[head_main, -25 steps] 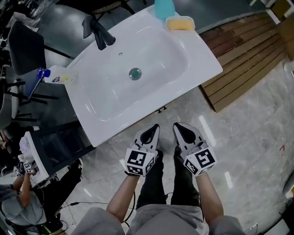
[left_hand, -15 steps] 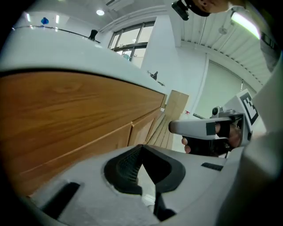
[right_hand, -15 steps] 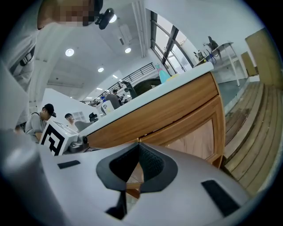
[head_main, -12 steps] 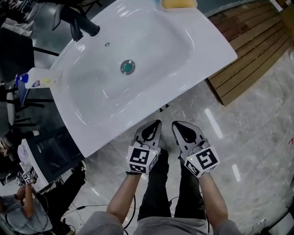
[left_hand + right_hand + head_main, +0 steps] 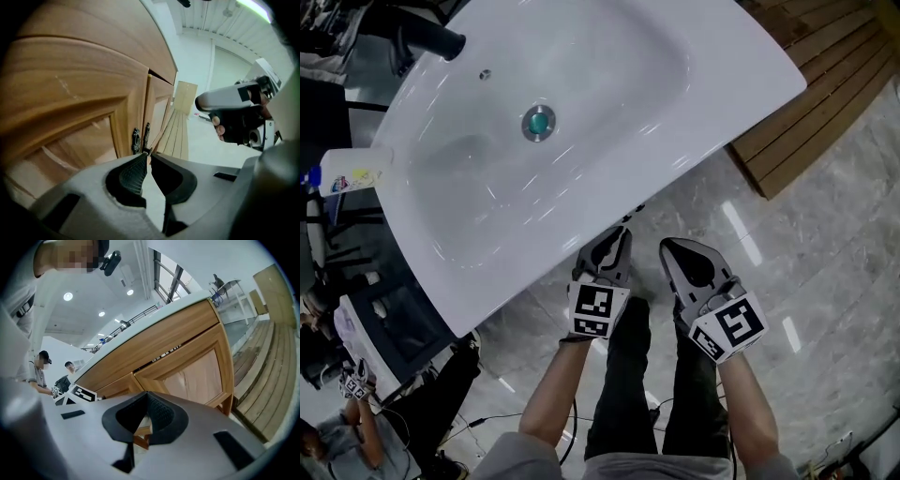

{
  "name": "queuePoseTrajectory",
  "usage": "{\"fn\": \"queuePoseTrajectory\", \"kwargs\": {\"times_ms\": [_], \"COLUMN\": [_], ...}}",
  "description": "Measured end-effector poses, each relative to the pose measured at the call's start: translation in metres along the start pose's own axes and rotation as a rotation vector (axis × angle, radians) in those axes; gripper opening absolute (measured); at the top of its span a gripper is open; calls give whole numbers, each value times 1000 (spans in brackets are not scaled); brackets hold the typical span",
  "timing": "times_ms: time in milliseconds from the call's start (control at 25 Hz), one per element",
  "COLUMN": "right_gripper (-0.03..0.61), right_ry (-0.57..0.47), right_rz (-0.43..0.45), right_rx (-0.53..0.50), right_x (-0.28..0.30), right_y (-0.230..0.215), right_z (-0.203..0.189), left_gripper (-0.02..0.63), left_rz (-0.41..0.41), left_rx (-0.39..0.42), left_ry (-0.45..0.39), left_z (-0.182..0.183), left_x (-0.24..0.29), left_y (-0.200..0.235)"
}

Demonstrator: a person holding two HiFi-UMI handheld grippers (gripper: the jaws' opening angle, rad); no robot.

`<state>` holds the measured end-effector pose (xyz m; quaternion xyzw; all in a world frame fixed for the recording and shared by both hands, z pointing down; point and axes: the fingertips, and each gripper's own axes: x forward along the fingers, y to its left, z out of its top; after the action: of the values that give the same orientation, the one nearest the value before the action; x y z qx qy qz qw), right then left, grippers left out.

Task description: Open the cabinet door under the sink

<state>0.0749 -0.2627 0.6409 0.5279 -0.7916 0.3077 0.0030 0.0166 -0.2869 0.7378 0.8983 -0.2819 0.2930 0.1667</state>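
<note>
The wooden cabinet under the white sink [image 5: 581,159] fills the left gripper view, with its two doors [image 5: 70,117] meeting at a seam. Two dark metal handles [image 5: 136,140] sit side by side on that seam, just beyond my left gripper [image 5: 147,153], whose jaws are shut and empty. In the head view the left gripper [image 5: 617,232] points under the sink's front edge, and my right gripper [image 5: 668,246] is beside it, also shut and empty. The right gripper [image 5: 147,394] faces a cabinet door panel [image 5: 197,371] from a short distance.
On the sink are a drain [image 5: 538,121], a dark faucet [image 5: 431,39] and a bottle [image 5: 352,171]. Wooden decking [image 5: 825,84] lies on the floor to the right. A person [image 5: 347,412] sits at the lower left. The floor is polished stone.
The view has shifted forward, so the sink has slid up and left in the picture. Both grippers have moved closer to the sink's front edge, still side by side.
</note>
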Motion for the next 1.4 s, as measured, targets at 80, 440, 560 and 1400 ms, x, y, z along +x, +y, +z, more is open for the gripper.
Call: {"fn": "queuePoseTrajectory", "kwargs": {"times_ms": [80,440,560,1400], "right_gripper": [9,9,9,9], "right_ry": [6,29,26,-29], "right_rz": [-1,-8,-5,-121], "right_rx": [5,29,38,131], "right_x": [0,-4,-4,-20], "right_y": [-5,-17,-20,-1], "right_z": [-4,-15,-14,-52], "left_gripper": [33,78,78,34], "left_rz": [15,68,90,23], "left_rx": [35,131,129,199], "left_ry": [17,46,41,55], "left_z": [-4,-10,-11,-30], "left_x": [7,26,27,16], "left_y": [2,3,4,-11]}}
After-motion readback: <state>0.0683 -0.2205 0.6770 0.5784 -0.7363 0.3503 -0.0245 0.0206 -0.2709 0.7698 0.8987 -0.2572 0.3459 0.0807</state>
